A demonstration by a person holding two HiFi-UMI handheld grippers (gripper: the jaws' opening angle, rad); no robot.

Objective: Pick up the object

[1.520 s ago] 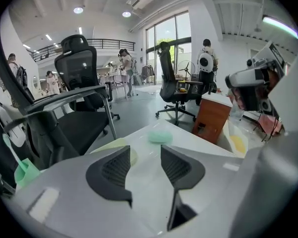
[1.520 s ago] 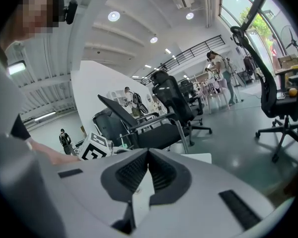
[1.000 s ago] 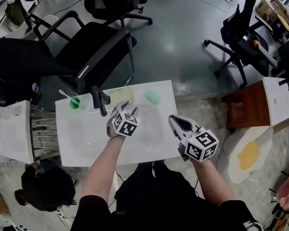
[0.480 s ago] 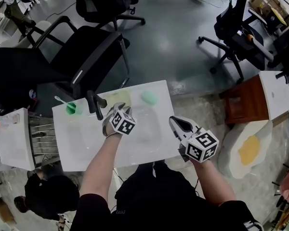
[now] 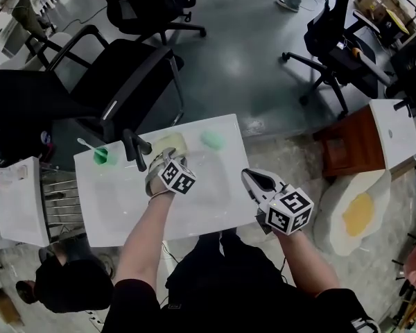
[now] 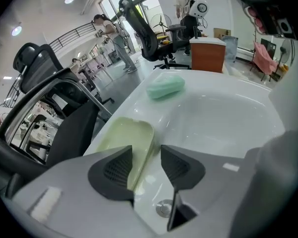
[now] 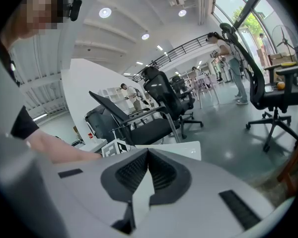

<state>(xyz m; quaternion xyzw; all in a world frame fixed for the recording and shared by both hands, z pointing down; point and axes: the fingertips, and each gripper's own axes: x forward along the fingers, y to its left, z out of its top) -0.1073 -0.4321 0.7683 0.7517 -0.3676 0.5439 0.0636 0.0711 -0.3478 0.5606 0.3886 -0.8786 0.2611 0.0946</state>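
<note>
Over the white basin (image 5: 218,186), the left gripper (image 6: 146,158) is opening its fingers (image 6: 111,170) — the pale soap dish (image 6: 126,138) lies between them, untouched — and the right gripper (image 7: 148,171) is clenched, empty.

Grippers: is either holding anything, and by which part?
Nothing is held. The jaws of the left gripper are opening with nothing between them; those of the right gripper are together, empty.

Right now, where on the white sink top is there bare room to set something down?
Free: the stretch from the green cup to the near edge, and the basin in front of the green soap. Crowded: the back rim, around faucet and pale tray.
</note>
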